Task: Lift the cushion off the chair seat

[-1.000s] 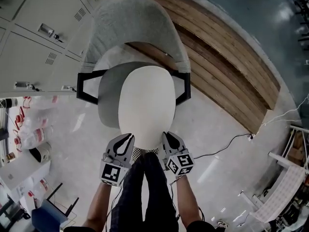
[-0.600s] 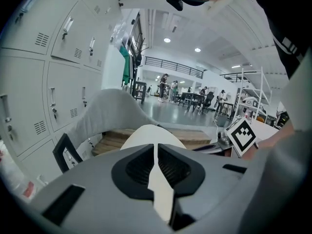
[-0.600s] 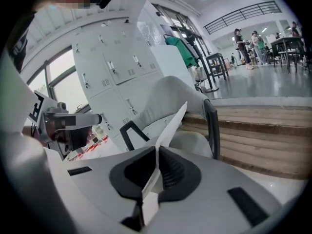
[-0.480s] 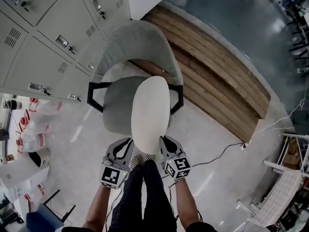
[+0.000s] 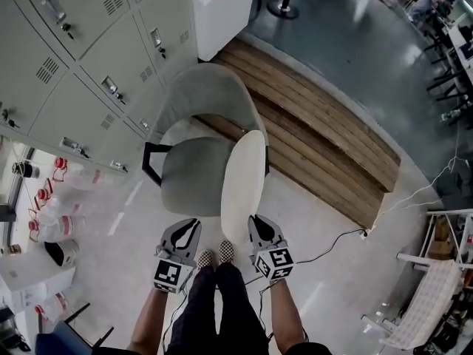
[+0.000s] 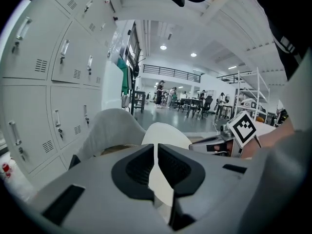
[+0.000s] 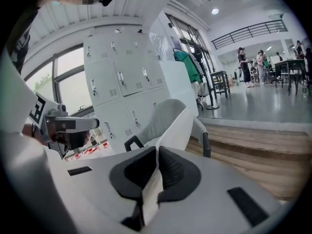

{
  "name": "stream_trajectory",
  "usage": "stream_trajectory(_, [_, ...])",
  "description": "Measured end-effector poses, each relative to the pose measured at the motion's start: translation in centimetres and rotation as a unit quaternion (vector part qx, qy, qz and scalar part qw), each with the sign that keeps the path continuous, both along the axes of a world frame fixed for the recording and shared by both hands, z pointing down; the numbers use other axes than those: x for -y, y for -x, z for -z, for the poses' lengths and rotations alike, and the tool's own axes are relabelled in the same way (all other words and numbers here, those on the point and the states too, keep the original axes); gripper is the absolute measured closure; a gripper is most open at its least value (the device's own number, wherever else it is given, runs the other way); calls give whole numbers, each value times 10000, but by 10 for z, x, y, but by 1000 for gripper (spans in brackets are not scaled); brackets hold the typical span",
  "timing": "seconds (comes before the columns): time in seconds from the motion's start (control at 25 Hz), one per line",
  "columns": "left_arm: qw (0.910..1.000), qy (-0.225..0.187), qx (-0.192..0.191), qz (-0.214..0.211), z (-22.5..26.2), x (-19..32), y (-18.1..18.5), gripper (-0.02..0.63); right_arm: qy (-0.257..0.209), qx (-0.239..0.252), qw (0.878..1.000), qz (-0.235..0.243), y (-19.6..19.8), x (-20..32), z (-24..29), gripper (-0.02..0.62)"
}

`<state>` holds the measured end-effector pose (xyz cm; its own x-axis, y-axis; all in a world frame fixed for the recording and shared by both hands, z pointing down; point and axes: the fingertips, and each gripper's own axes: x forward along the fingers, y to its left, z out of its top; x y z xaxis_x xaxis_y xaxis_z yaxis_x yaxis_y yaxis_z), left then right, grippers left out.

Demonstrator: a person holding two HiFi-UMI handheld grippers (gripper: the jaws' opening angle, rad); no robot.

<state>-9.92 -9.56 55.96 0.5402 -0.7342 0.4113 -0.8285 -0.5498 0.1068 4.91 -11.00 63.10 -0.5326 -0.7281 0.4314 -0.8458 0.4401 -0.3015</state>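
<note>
Cushion [image 5: 242, 183] is the white oval at frame centre in the head view. Its near edge is tipped up, so it reads almost edge-on. It overlaps the right side of the grey chair [image 5: 194, 165].

Left gripper [image 5: 191, 229] and right gripper [image 5: 259, 224] sit at lower centre, 1 on each side of the cushion's near end.
- Left gripper view: jaws clamped on the thin cushion edge, which runs down the gap between them.
- Right gripper view: same, jaws pinched tight on the cushion rim, fabric bunched between them.

Can't tell whether the far end is clear of the seat; in the picture it lines up over the seat's right edge.

Step in hand, my read: raise until the whole cushion hangs free. To do it well:
- Hold both pinches firm, since the grip is on the rim only.
- Lift the 2 hands level with each other so the cushion doesn't twist.
- Draw slightly toward the body so the far end clears the backrest [image 5: 207, 95] without dragging.
</note>
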Motion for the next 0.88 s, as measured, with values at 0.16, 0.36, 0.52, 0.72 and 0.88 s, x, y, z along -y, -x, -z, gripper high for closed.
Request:
stream_trajectory(0.16, [9999,-143,-21,-9,32,-9,0,568,-205,22,9998,-78,-7,-9,41,557])
stream_trajectory(0.36, [9991,-412,-31,-75,78,-15,0,568,-476,-1,9988,-101,-6,-18,92,557])
stream_trajectory(0.52, [9979,-638,-44,-120,111,-20,1,568,-764,70,9970,-122,-2,-24,136,557])
stream_trajectory(0.72, [9964,-817,-132,-186,147,-32,4,568,-1102,61,9938,-147,2,-36,184,557])
stream_trajectory(0.88, [9956,-872,-244,-234,170,-44,10,568,-1323,13,9911,-175,6,-49,216,557])
